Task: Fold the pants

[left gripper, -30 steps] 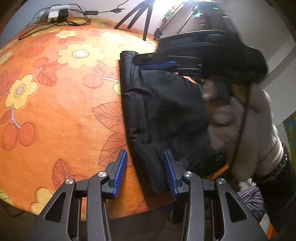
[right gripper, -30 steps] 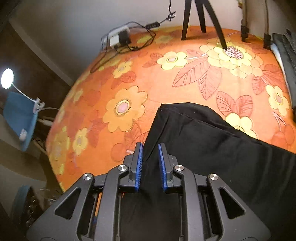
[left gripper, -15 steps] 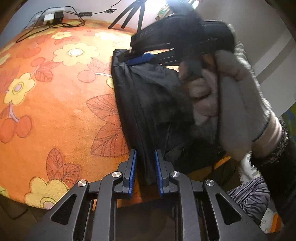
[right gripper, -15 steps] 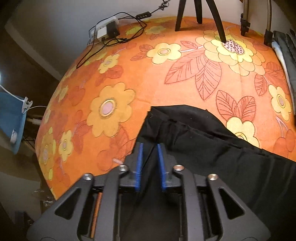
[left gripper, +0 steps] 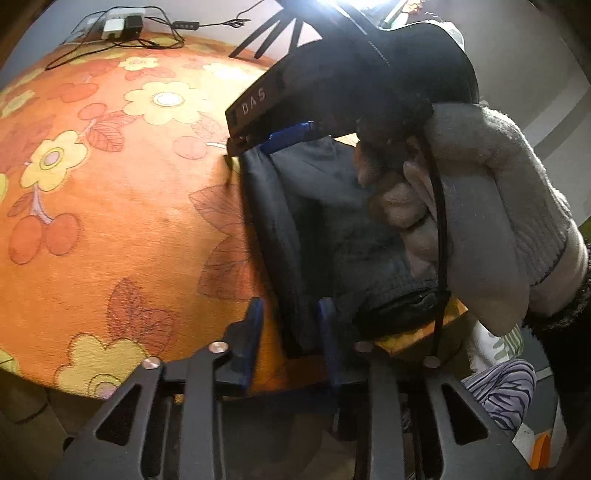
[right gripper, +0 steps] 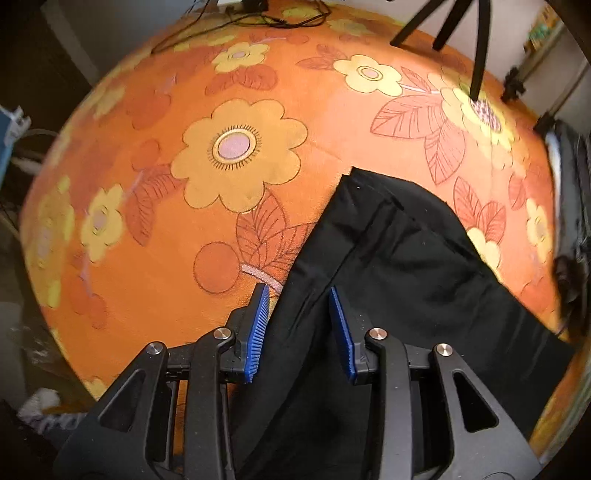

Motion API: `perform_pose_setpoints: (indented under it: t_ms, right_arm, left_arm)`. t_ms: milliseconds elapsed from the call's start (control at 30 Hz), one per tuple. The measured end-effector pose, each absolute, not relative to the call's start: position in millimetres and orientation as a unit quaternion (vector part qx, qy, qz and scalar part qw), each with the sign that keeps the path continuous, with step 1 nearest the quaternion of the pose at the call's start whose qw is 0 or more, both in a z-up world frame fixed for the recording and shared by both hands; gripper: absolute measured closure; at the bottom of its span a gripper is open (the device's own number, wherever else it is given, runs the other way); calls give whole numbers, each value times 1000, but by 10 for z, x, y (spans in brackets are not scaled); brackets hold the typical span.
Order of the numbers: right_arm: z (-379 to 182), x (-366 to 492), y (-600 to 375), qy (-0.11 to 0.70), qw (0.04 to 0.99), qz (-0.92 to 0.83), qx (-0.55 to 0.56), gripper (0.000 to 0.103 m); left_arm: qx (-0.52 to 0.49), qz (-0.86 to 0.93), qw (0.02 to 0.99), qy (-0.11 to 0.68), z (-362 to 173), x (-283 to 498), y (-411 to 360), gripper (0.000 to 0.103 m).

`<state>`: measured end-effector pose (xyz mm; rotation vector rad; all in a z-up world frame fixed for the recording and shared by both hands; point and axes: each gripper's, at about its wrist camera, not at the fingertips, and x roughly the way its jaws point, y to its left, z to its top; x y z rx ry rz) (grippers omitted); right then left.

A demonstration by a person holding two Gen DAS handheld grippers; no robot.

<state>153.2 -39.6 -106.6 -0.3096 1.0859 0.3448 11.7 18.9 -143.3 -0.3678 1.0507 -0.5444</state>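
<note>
The black pants (right gripper: 399,266) lie on the desk (right gripper: 166,236), which has an orange cloth with yellow flowers and red cherries on it. The pants are on the near right part of the desk, and one end hangs over the near edge. The right gripper (right gripper: 297,325) has its blue fingers (right gripper: 256,328) open, with a wide gap between them. A strip of the pants edge runs through that gap, but the fingers are not pressing on it. In the left wrist view the left gripper (left gripper: 290,341) also has its fingers apart, one on each side of the near edge of the pants (left gripper: 295,229), and not squeezing the cloth. There the pants look folded into a thick pile with a rolled edge on the left. A hand in a pale glove (left gripper: 491,221) holds the right gripper's black body above the pants, and its blue tip sits at the far corner of the pile. A black tripod (right gripper: 458,29) and a white plug with wires (left gripper: 118,26) sit at the far side of the desk.
</note>
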Motion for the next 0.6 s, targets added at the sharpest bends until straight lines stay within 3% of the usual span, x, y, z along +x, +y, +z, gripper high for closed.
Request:
perform_pose_setpoints:
  t_ms: [67, 167, 233, 600]
  right_arm:
    - [-1075, 1521, -349, 511, 830, 155, -164, 70]
    - [-1055, 1524, -373, 508, 832, 152, -160, 89]
    - [-1030, 1532, -437, 508, 836, 158, -136, 94]
    - [-631, 1352, -855, 460, 867, 185, -42, 101]
  left_arm:
    - [-177, -252, 812, 495, -1431, 126, 199, 69]
    - [-181, -248, 812, 496, -1404, 171, 204, 57]
    - [-180, -246, 813, 497, -1381, 206, 154, 51]
    - [-183, -229, 822, 488, -1391, 411, 52, 50]
